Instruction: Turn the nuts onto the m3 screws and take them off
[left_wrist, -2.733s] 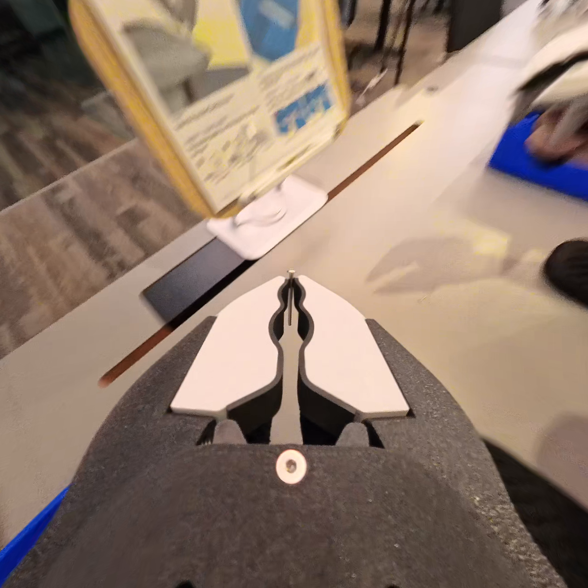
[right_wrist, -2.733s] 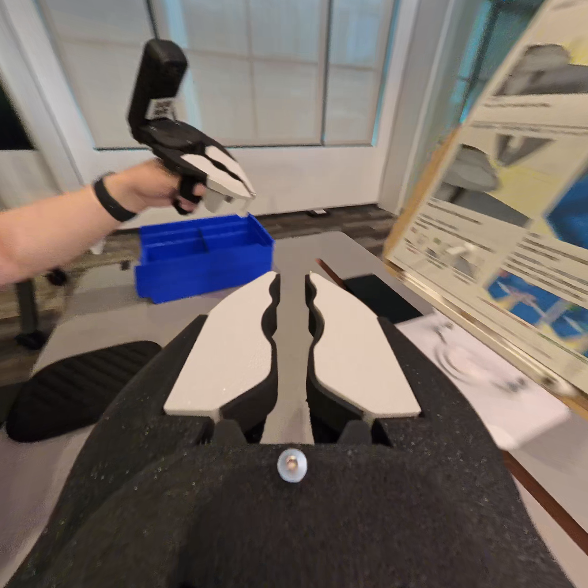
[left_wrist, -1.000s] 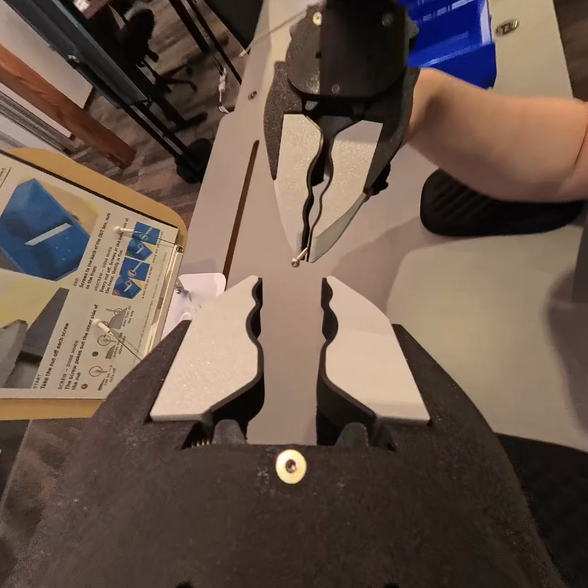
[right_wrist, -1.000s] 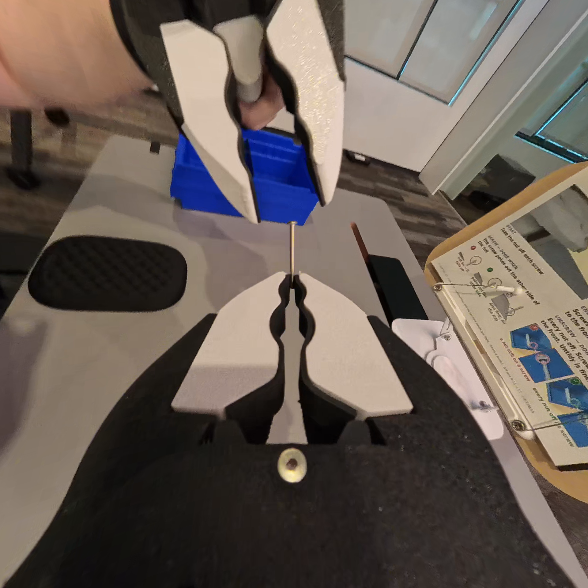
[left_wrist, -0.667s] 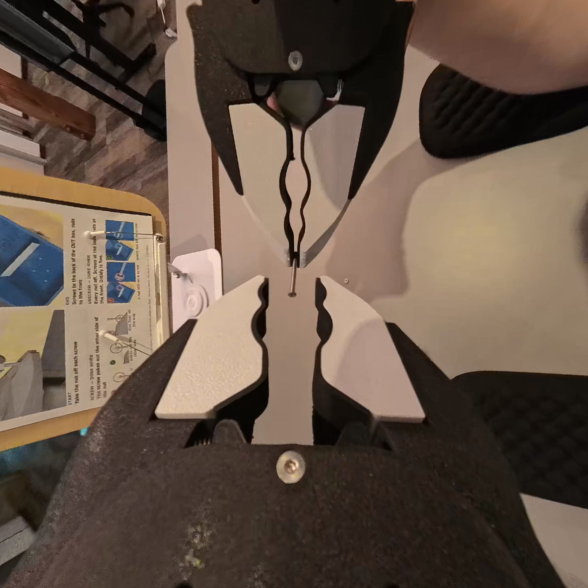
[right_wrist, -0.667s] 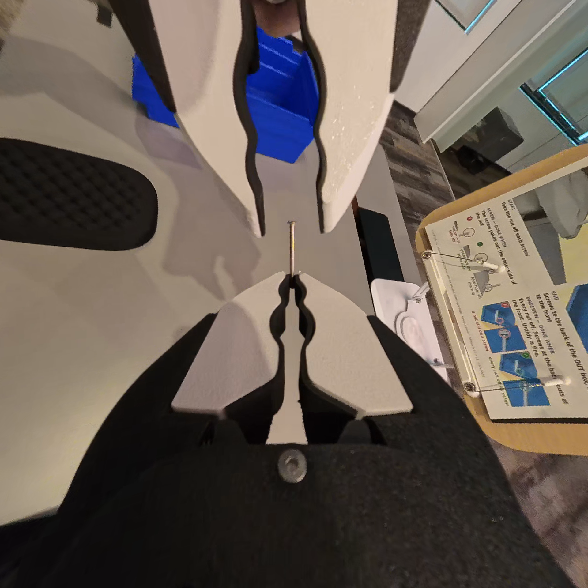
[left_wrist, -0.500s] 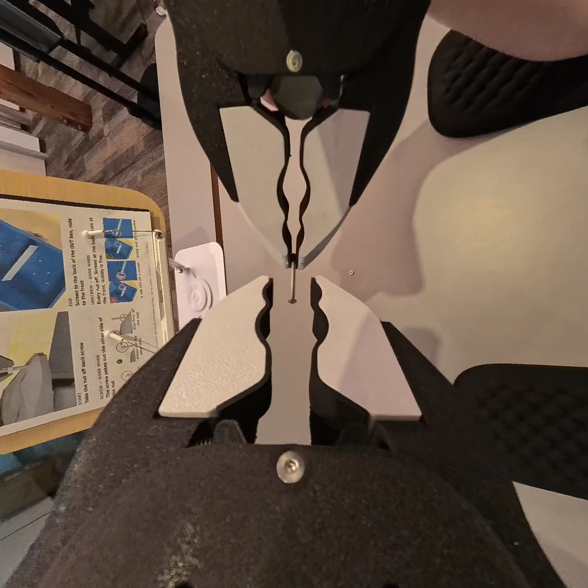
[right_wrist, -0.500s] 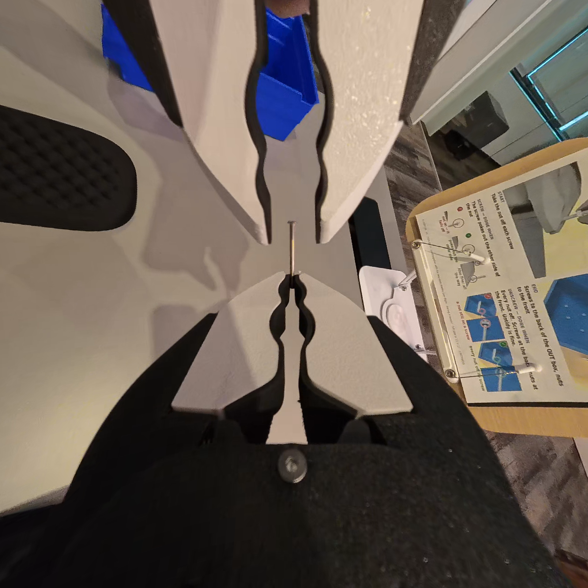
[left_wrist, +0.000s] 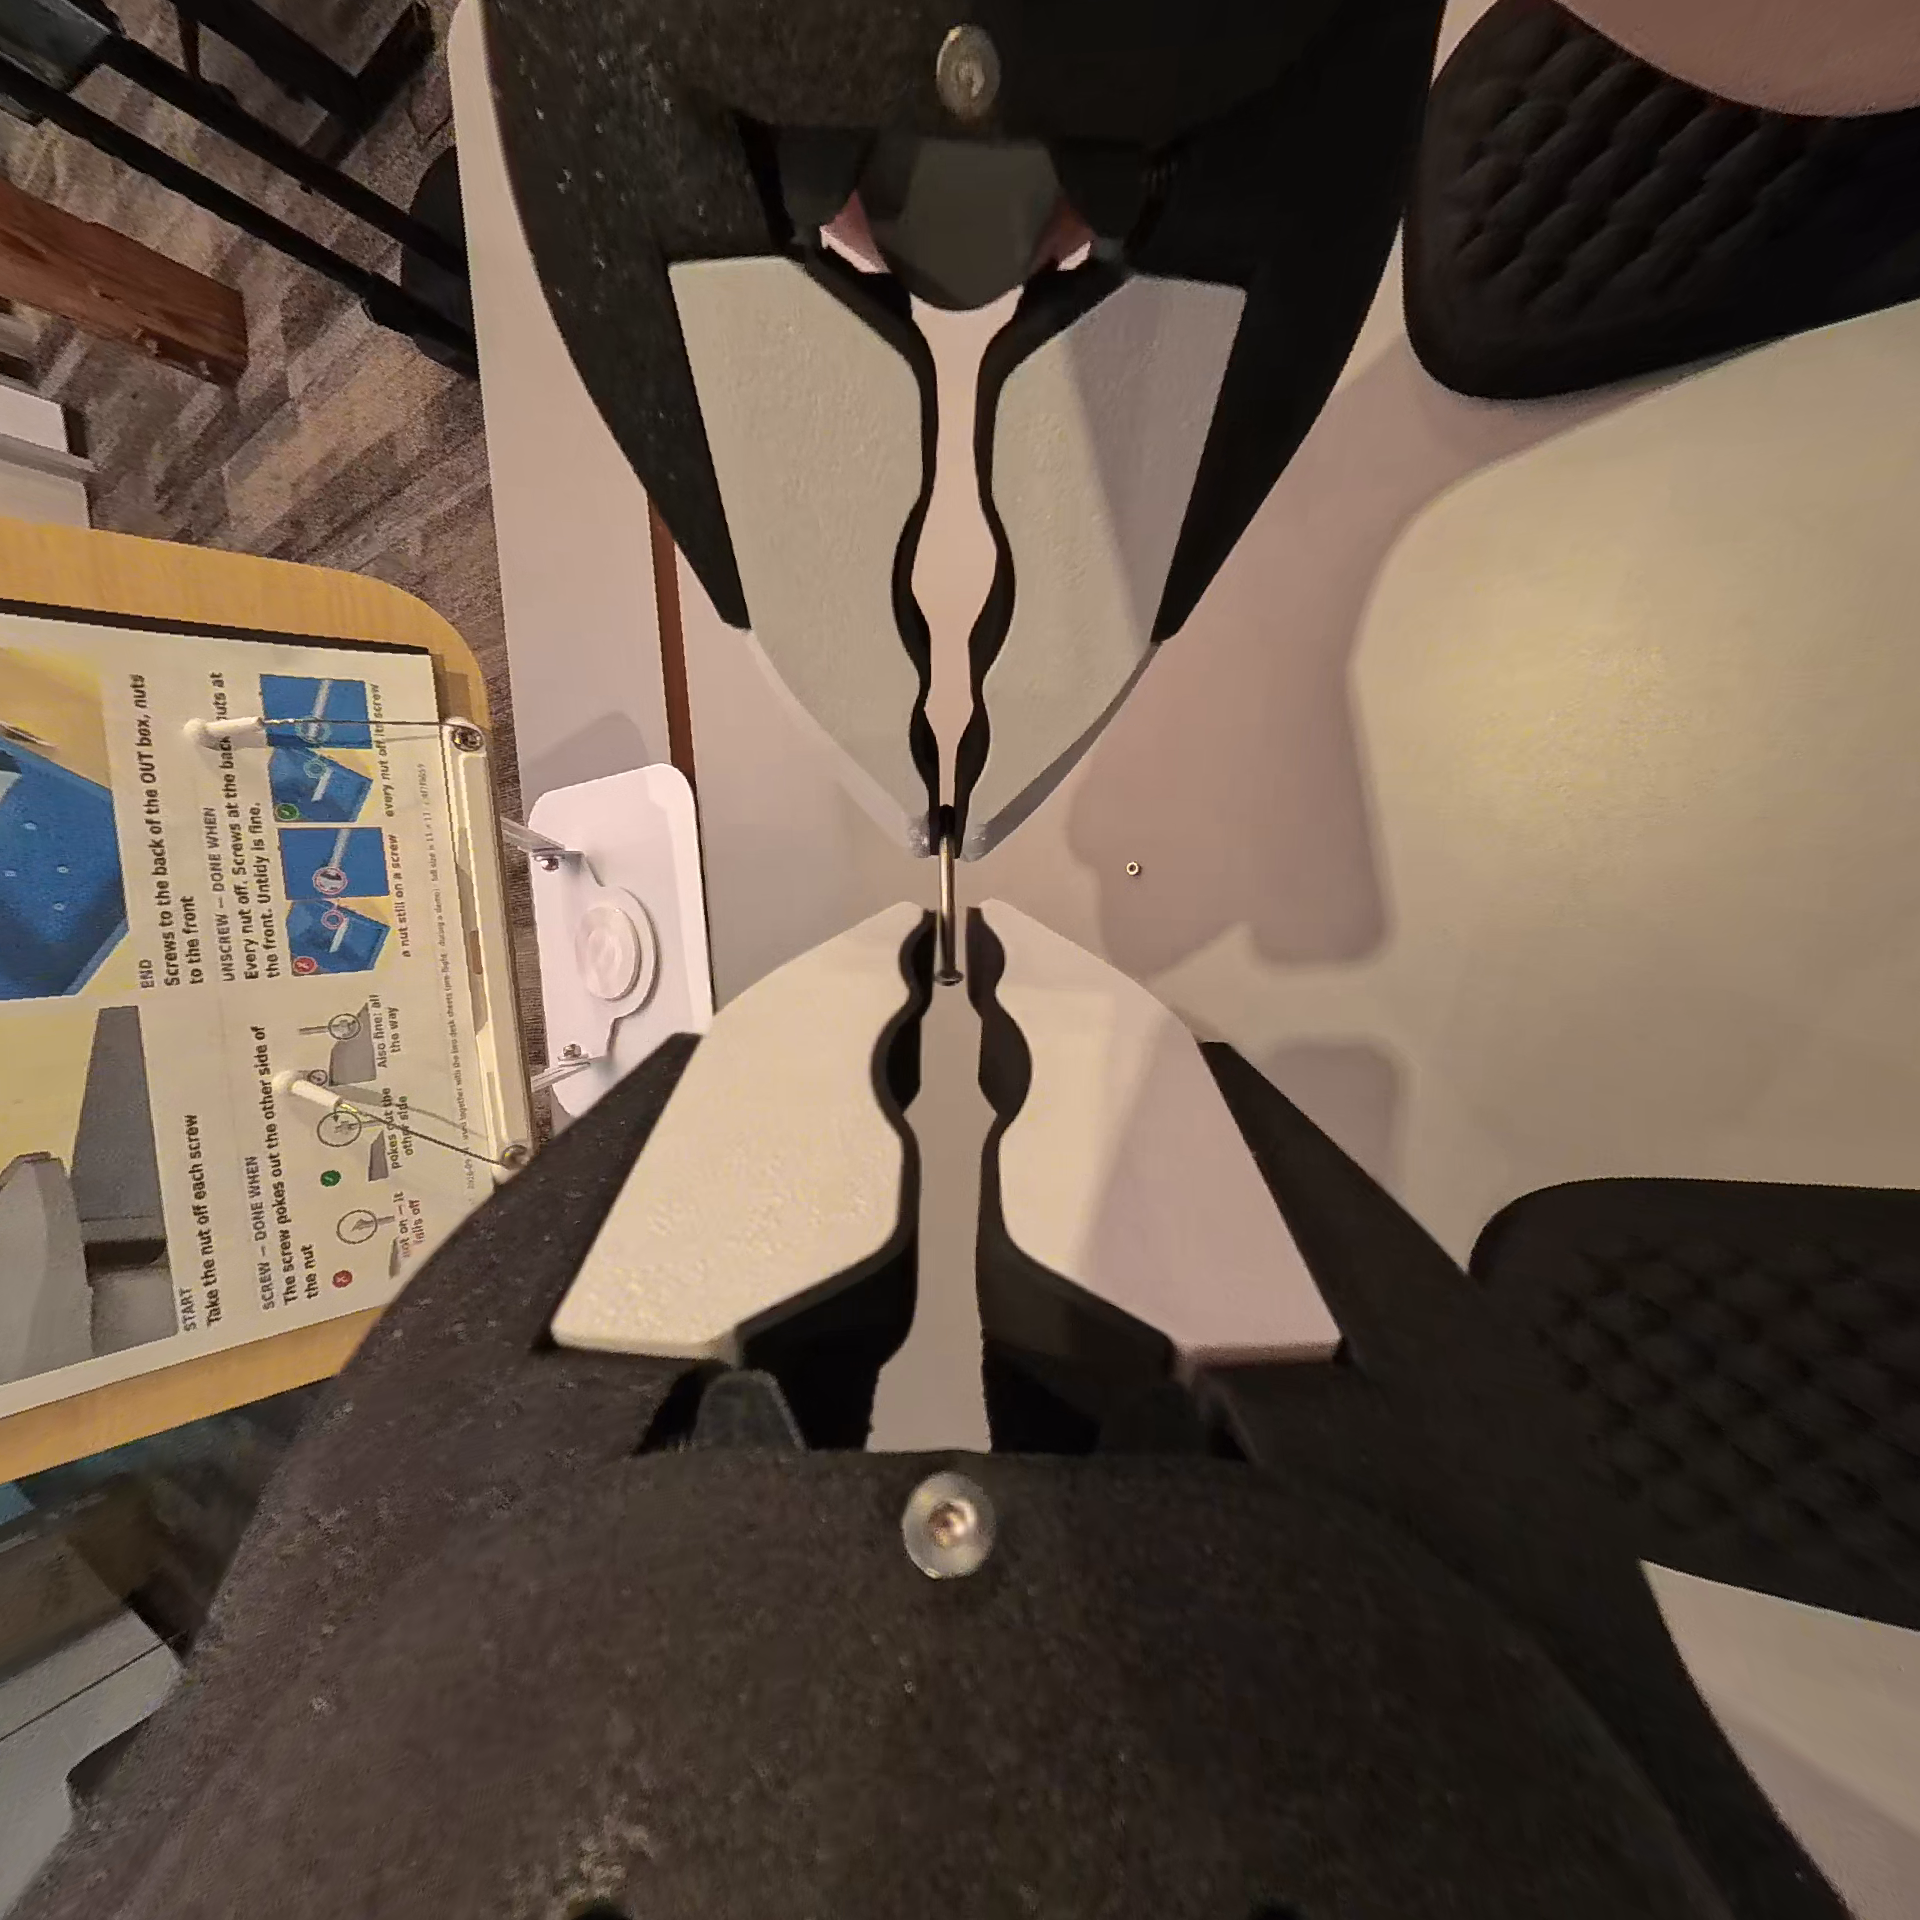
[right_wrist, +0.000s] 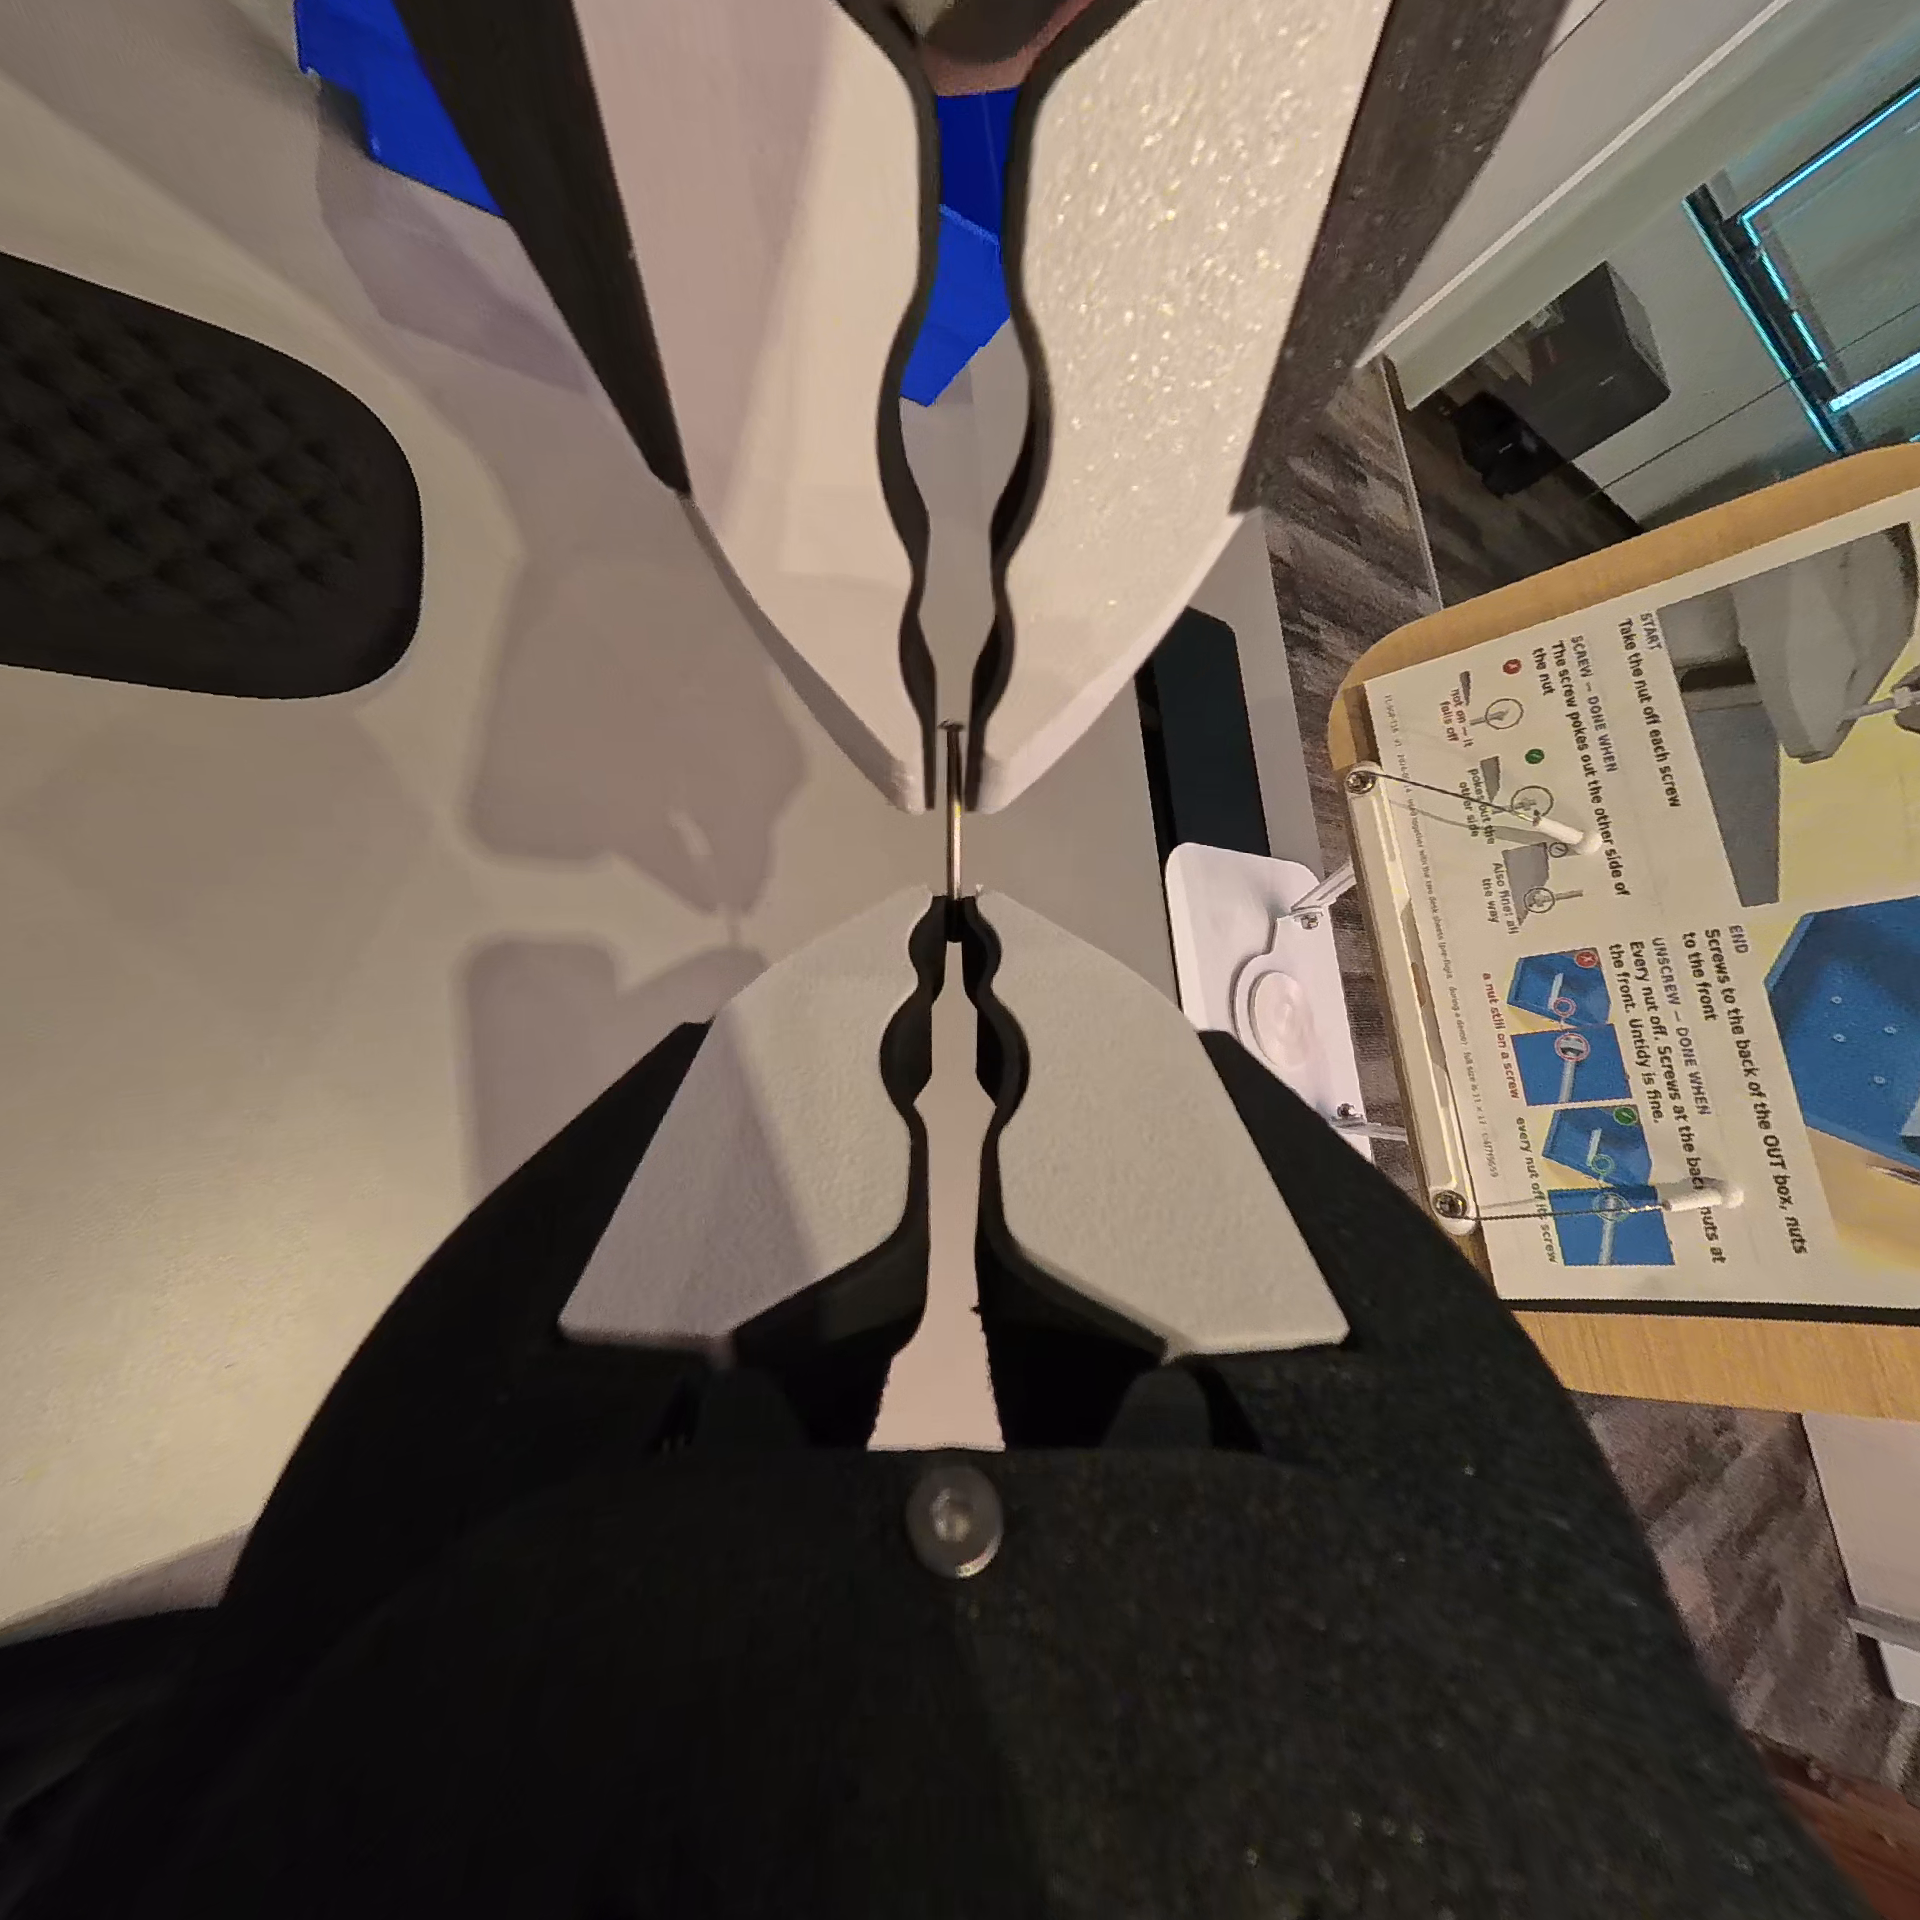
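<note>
A thin m3 screw (left_wrist: 944, 883) spans the gap between my two grippers, which face each other tip to tip above the table (left_wrist: 1610, 727). My right gripper (right_wrist: 951, 902) is shut on one end of the screw (right_wrist: 953, 847). My left gripper (left_wrist: 945, 925) is shut on the other end, and the screw's head (left_wrist: 948, 977) shows between its pads. Each gripper fills the top of the other's view: the right (left_wrist: 943, 842), the left (right_wrist: 948, 800). A tiny nut-like ring (left_wrist: 1134, 869) lies alone on the table to the right of the screw.
A blue bin (right_wrist: 961, 301) stands behind the left gripper. Black ribbed pads (left_wrist: 1683, 229) (left_wrist: 1714, 1403) (right_wrist: 156, 499) lie on the table. A wooden instruction board (left_wrist: 229, 987) (right_wrist: 1662, 987) on a white stand base (left_wrist: 613, 925) stands at the table's edge. Only a small space, under 4 cm, lies between the two pairs of fingers.
The grippers moved closer together. My left gripper, open half a second ago, has closed on the screw's free end. My right gripper stayed shut on the screw.
</note>
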